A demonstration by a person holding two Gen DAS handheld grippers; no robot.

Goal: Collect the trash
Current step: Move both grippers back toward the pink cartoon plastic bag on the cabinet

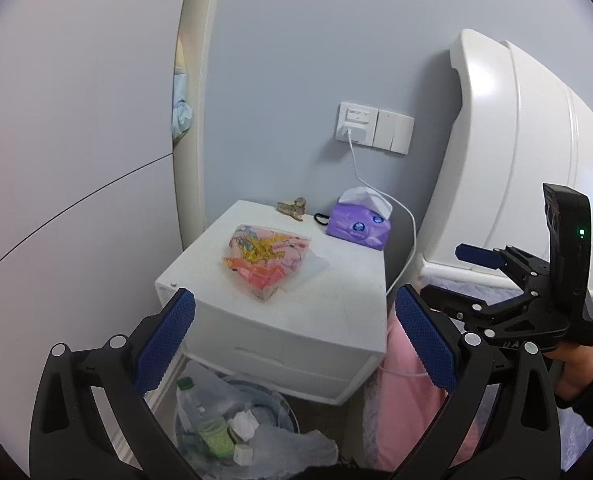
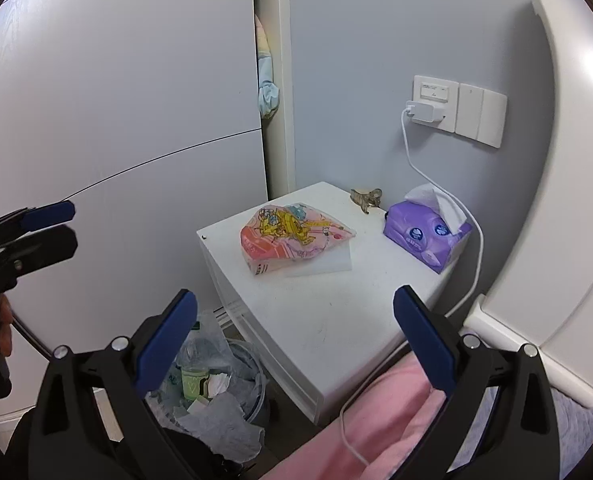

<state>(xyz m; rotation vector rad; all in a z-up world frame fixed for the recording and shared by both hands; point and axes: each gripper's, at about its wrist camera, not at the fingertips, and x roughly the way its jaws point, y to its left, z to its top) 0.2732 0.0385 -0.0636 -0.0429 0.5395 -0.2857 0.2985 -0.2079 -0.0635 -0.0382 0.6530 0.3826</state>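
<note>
Both tools, the left tool and right tool, are hovering open and empty above a lined trash bin on the floor. Beyond them, a crumpled colourful wrapper is lying on the white table, well apart from a purple tissue pack.

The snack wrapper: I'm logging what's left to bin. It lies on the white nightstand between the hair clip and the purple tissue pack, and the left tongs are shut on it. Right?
Not quite: the left tongs are open and hold nothing. The left wrist view shows the snack wrapper lying untouched on the white nightstand, roughly between hair clip and purple tissue pack.
</note>
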